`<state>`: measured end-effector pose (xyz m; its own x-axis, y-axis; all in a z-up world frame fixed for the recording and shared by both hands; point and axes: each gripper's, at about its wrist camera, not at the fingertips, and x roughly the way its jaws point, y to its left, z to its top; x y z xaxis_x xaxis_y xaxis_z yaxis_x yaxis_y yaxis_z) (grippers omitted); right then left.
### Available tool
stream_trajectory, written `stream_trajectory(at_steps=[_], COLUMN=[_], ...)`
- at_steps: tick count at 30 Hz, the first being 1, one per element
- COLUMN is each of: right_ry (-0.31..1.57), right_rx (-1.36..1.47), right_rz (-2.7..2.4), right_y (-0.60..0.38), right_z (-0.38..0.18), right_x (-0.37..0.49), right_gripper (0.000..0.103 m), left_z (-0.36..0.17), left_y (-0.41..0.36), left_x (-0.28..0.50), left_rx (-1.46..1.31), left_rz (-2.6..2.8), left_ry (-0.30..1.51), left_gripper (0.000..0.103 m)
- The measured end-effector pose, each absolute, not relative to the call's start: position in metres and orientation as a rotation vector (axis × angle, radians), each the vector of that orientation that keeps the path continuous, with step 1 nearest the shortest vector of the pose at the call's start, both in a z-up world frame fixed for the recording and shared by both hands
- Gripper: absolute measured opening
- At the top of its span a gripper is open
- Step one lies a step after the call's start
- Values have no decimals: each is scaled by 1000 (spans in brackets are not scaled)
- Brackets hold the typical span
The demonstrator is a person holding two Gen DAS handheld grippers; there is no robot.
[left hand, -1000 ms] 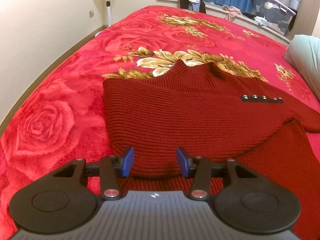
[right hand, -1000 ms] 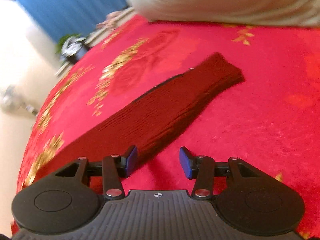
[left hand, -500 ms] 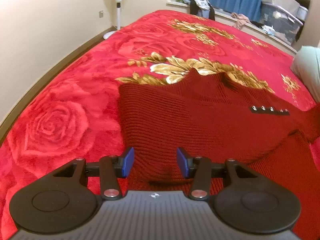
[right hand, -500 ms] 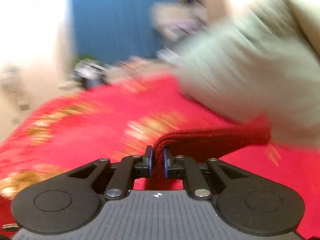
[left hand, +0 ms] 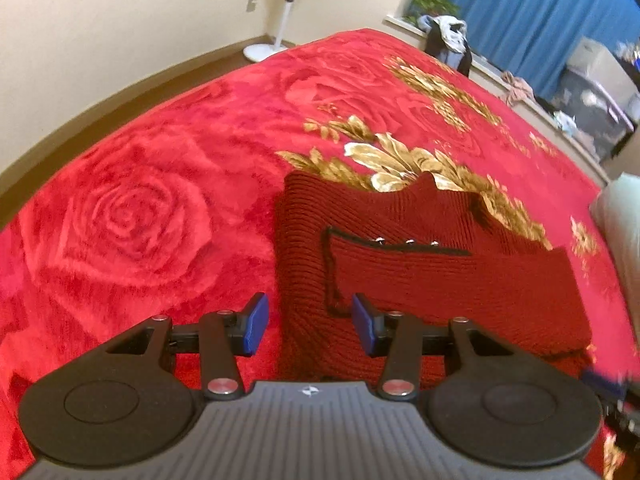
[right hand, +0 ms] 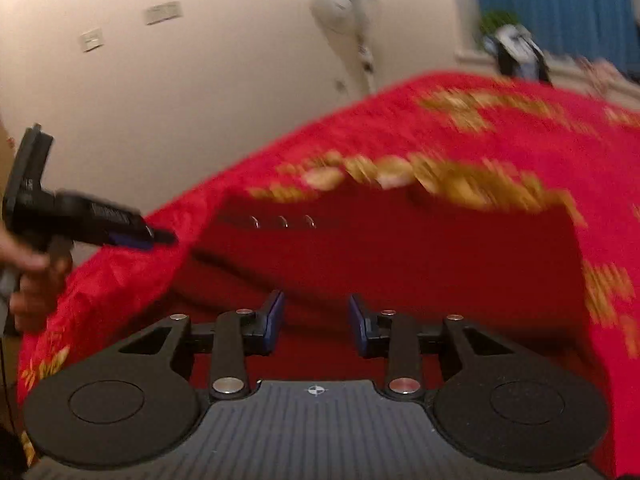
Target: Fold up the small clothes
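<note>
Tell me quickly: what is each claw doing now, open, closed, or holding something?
Left claw: open, holding nothing, over the sweater edge.
Right claw: open after just releasing, nothing between its pads.

I count one dark red knitted sweater point(left hand: 400, 216), three metal studs point(left hand: 408, 242) on its trim, one rose-patterned bed cover point(left hand: 160, 184), one standing fan point(left hand: 280, 8), one potted plant point(left hand: 434, 2), two tongs point(left hand: 306, 318) point(right hand: 316, 322).

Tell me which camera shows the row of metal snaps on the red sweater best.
The left wrist view: the snaps sit sharp along the black-trimmed edge of the sleeve folded over the sweater. The right wrist view shows three snaps too, but motion blur smears them and the knit.
</note>
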<state>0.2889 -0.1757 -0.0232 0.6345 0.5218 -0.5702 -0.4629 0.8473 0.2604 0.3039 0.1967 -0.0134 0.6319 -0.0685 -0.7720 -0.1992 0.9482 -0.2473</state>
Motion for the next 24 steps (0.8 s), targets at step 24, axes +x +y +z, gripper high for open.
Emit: stream_trajectory(at_steps=[24], right_ry=[777], right_rx=[106], right_rz=[103], right_y=[-343], right_z=[-62], right_x=[148], right_gripper=[45], left_z=[-64], left_y=[211], left_x=[324], left_rx=[-787], left_rz=[32], left_ry=[863], left_gripper=[9])
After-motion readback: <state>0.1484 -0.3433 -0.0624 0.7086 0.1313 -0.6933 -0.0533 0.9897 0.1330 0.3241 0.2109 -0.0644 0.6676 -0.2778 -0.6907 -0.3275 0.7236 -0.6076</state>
